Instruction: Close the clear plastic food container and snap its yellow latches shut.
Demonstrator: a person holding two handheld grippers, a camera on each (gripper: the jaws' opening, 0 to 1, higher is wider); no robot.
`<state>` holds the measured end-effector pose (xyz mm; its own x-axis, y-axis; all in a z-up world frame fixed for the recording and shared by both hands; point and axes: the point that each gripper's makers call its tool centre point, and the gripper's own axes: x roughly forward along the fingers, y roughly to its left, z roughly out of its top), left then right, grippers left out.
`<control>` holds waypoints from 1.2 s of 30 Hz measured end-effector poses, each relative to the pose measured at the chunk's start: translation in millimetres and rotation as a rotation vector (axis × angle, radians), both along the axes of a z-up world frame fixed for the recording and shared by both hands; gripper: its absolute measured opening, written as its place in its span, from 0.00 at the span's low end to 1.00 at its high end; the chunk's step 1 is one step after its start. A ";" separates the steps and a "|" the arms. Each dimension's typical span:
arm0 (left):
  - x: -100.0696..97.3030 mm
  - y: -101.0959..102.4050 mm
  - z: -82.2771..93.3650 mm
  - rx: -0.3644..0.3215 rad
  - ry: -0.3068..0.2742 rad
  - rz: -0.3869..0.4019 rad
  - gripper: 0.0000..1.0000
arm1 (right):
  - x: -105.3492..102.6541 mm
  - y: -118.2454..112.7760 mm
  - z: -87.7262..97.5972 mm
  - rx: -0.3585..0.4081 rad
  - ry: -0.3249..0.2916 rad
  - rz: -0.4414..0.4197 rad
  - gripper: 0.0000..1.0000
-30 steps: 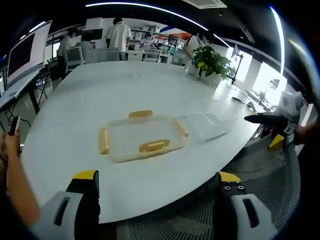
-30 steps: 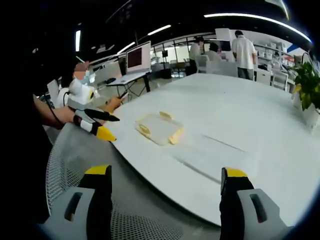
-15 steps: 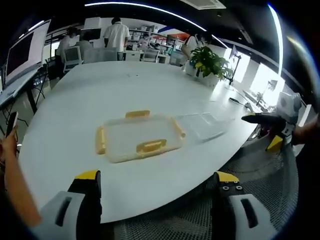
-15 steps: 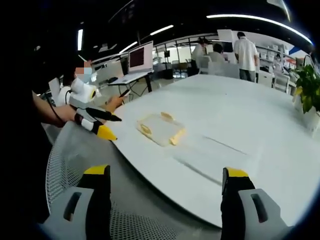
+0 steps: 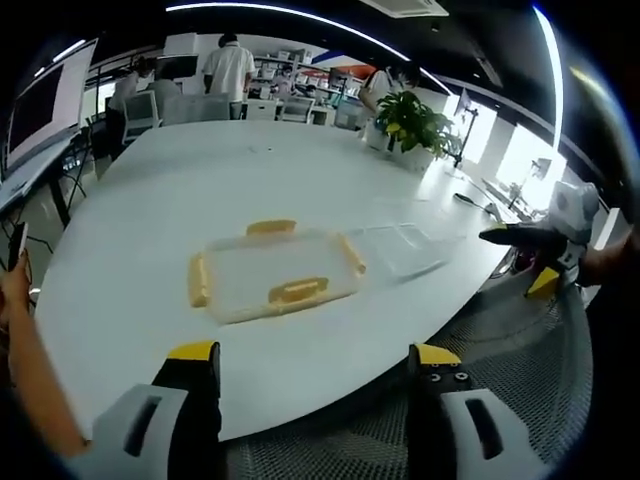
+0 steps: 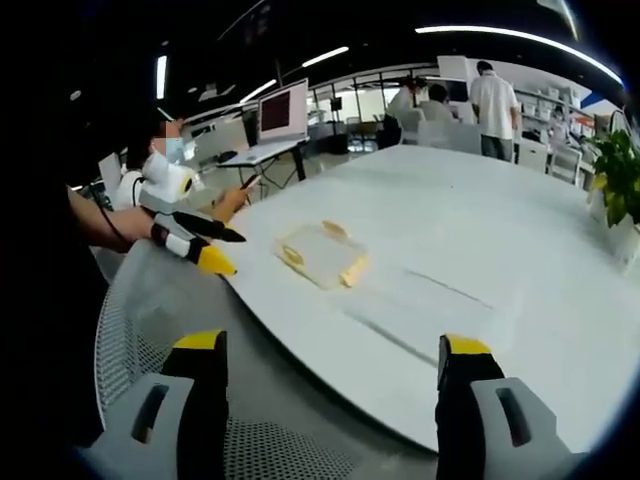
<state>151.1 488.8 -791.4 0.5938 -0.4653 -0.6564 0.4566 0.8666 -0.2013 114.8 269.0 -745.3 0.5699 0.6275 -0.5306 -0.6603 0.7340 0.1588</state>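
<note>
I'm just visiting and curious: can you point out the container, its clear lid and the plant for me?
container (image 5: 268,275): left gripper view, middle of its clear body.
lid (image 5: 405,248): left gripper view, flat middle of the clear sheet beside the container.
plant (image 5: 418,122): left gripper view, its leaves.

No text, label, brand or number can be read in either view (the monitor (image 6: 282,110) beyond the desk (image 6: 480,230) shows only a dark, blurred screen).
</note>
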 end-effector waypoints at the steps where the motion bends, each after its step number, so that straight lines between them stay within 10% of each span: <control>1: 0.3 0.2 0.4 0.002 -0.004 0.000 0.72 | 0.5 0.1 1.3 0.005 0.002 -0.007 0.82; 36: 33.9 -3.7 40.9 -0.096 -0.045 -0.065 0.73 | 64.4 40.0 50.5 0.070 -0.077 0.101 0.76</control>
<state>185.0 485.1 -750.5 0.5880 -0.5633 -0.5805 0.5216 0.8126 -0.2602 179.2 309.0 -694.9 0.5392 0.7177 -0.4407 -0.7426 0.6520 0.1531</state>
